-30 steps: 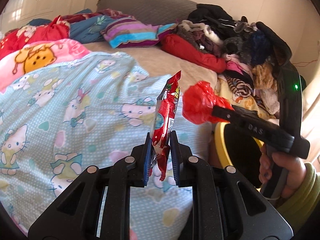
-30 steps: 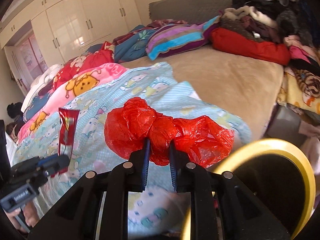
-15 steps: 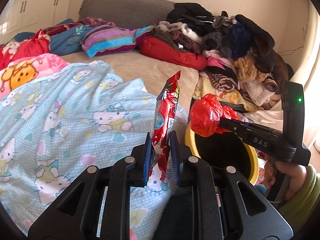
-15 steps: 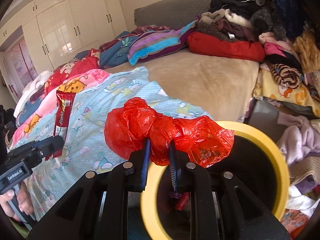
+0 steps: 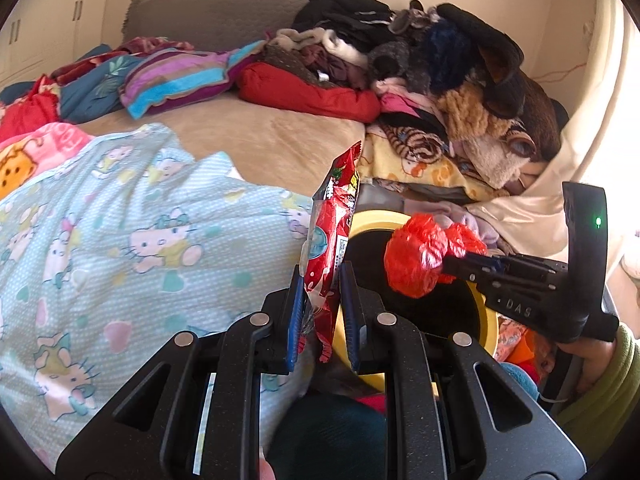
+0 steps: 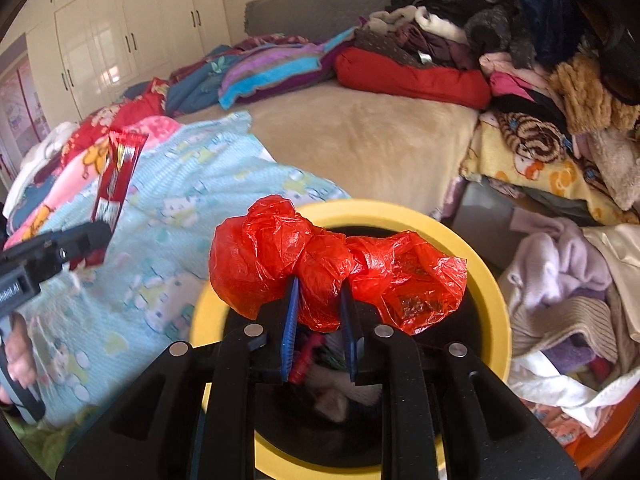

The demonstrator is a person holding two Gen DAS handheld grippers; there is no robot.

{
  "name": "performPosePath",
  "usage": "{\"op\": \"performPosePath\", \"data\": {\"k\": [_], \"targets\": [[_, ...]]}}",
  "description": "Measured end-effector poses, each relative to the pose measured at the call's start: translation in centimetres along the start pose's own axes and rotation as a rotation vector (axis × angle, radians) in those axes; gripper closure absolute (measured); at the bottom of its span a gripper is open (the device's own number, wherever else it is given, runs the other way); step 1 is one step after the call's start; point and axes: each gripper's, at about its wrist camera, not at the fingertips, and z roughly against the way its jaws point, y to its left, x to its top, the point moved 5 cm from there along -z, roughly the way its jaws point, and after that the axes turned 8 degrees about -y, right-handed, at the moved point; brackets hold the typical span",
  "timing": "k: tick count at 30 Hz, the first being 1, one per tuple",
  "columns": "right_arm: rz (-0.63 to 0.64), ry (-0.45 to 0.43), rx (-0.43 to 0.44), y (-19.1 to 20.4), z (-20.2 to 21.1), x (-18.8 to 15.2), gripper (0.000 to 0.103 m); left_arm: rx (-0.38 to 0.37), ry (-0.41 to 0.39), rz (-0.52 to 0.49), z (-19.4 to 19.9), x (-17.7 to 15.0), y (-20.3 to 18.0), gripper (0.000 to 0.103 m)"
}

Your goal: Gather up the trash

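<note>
Messy bedroom, with a bed (image 6: 360, 140) piled high with clothes (image 6: 540, 60) and a yellow trash bin (image 6: 472, 240) beside it.

The left gripper (image 5: 320, 292) is squeezed tight on a red snack wrapper (image 5: 332, 224), which stands up by the edge of the cat-print blanket (image 5: 140, 220) next to the bin. The right gripper (image 6: 318, 300) pinches a crumpled red plastic bag (image 6: 332, 268) in the middle, and the bag hangs right over the bin's dark opening. A hand in a green sleeve (image 5: 596, 396) holds that gripper.
</note>
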Motion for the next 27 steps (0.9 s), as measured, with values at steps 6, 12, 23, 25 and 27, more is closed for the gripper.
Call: {"op": "performPosePath", "data": {"k": [6, 12, 23, 25, 27], "targets": [[-0.009, 0.033, -0.031, -1.9, -0.1, -1.8, 0.080, -0.036, 0.039, -0.038, -2.7, 0.2, -2.6, 0.091], [-0.032, 0.035, -0.056, -2.9, 0.3, -3.1, 0.054, -0.049, 0.093, -0.077, -5.7, 0.1, -4.8, 0.081], [-0.114, -0.111, -0.094, -2.5, 5.3, -3.6, 0.013, 0.015, 0.031, -0.044, -3.7, -0.2, -3.2, 0.014], [-0.139, -0.178, -0.088, -1.5, 6.5, -3.2, 0.010, 0.024, -0.027, -0.014, -1.8, 0.2, -2.2, 0.011], [-0.145, -0.239, -0.095, -0.6, 7.4, -2.6, 0.007, 0.045, -0.049, 0.007, -0.5, 0.5, -1.2, 0.011]]}}
